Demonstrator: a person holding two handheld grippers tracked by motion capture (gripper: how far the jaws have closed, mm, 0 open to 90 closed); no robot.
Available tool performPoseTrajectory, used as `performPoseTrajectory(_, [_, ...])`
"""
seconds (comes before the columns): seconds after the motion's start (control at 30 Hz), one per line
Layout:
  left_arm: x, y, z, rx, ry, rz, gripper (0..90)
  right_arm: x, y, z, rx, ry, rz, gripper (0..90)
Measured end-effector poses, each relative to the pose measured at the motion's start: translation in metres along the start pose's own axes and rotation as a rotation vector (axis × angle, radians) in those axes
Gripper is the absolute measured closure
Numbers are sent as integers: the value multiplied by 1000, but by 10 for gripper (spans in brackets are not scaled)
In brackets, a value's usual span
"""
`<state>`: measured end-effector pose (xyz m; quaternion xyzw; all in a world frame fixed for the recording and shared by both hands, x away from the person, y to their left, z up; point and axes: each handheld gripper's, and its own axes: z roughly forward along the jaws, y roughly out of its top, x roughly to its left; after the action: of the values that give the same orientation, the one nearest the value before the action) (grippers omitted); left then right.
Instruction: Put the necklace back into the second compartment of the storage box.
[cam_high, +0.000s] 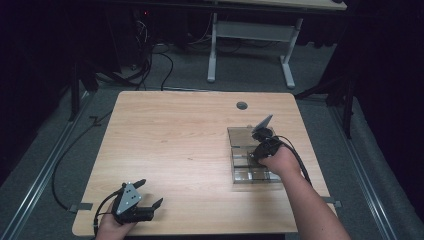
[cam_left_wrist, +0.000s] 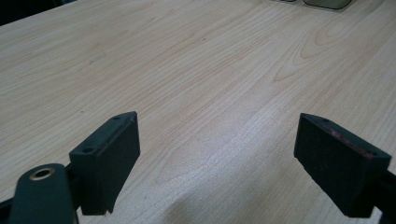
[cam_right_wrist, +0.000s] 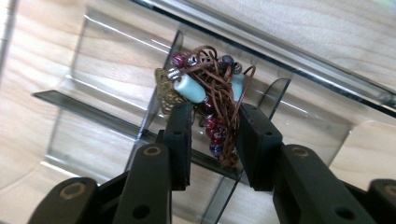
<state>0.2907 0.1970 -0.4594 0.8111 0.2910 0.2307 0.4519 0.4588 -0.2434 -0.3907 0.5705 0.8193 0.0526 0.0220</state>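
A tangled beaded necklace, brown cord with maroon and pale blue beads and a brass charm, sits over a divider of a clear plastic organiser tray. My right gripper straddles the lower part of the bundle. The cord brushes the right pad and a thin gap shows at the left pad, so the jaws stand slightly apart around it. In the high view the right gripper points down into the tray at the table's right. My left gripper rests open and empty near the front left edge.
The wooden table has a round cable hole at the back. A corner of the tray shows at the far edge of the left gripper view. Beyond the table stand a white desk frame and floor cables.
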Motion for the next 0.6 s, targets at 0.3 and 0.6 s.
performPoseTrajectory(0.3, [0, 0, 0, -1, -1, -1, 149, 5, -4, -24, -39, 13, 0, 658])
performPoseTrajectory(0.6, [0, 0, 0, 0, 1, -4, 149, 11, -18, -33, -34, 17, -15, 716])
